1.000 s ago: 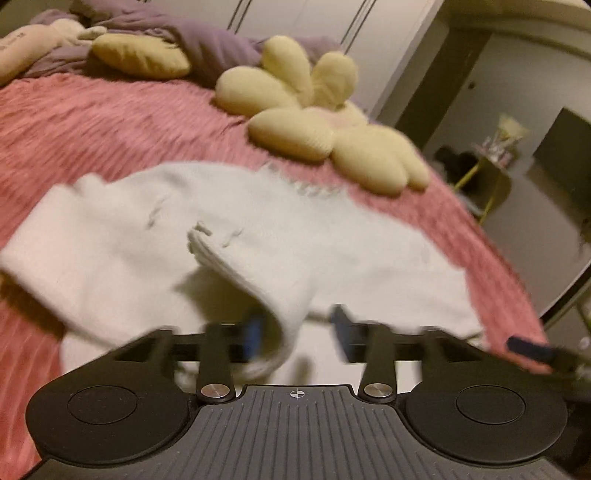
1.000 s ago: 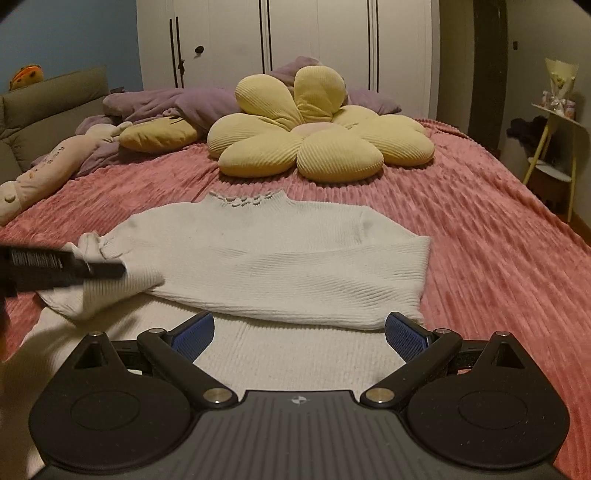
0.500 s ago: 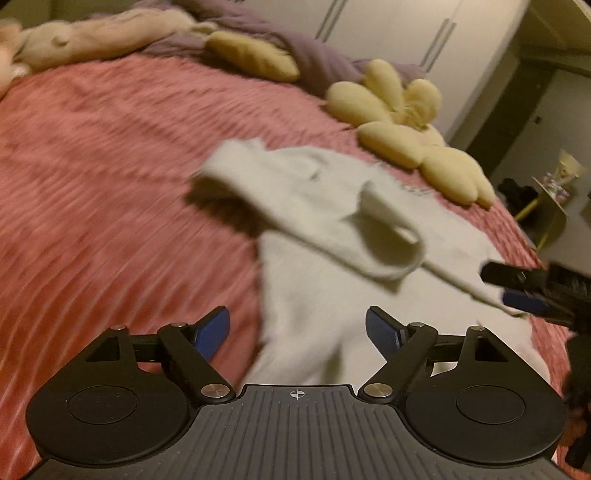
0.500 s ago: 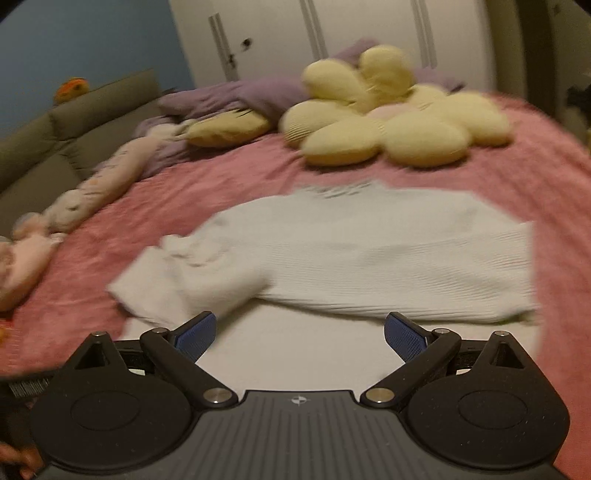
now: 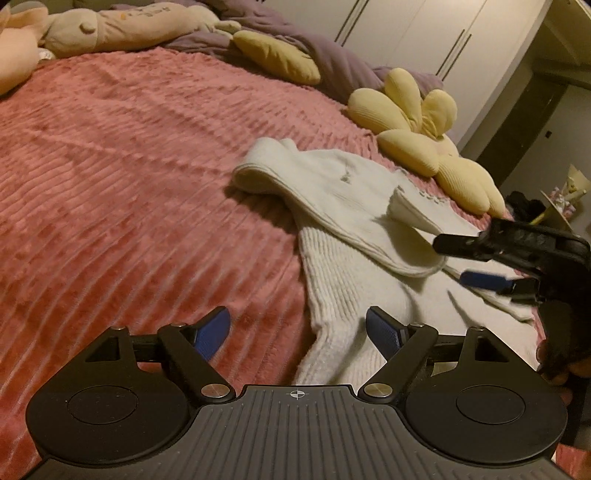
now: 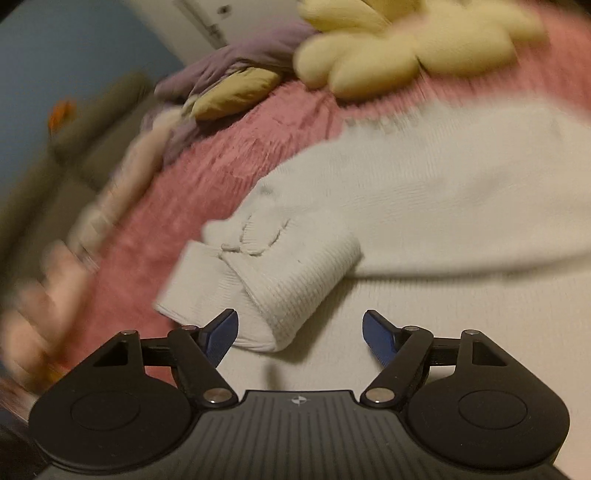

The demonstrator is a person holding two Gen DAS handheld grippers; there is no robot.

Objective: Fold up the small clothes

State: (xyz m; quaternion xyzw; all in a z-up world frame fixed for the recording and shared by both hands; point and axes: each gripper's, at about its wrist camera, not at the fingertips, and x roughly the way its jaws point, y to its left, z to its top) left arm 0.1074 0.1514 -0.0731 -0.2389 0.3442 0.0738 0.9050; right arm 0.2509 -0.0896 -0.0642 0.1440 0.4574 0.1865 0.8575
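Observation:
A small white knit sweater (image 5: 351,236) lies on the pink ribbed bedspread (image 5: 129,177), with one sleeve (image 5: 325,192) folded across its body. My left gripper (image 5: 297,328) is open and empty, low over the sweater's near left edge. My right gripper (image 6: 300,334) is open and empty, just in front of the folded sleeve cuff (image 6: 266,280); it also shows in the left wrist view (image 5: 469,260), hovering over the sweater's right side. The right wrist view is blurred.
A yellow flower-shaped cushion (image 5: 417,136) lies just beyond the sweater. A yellow pillow (image 5: 277,55), a purple blanket (image 5: 332,55) and a long plush toy (image 5: 122,26) sit at the head of the bed. White wardrobes stand behind.
My left gripper let go of the sleeve, opened and drew back to the left. The sleeve now lies folded on the body. My right gripper swung left and closer to the cuff.

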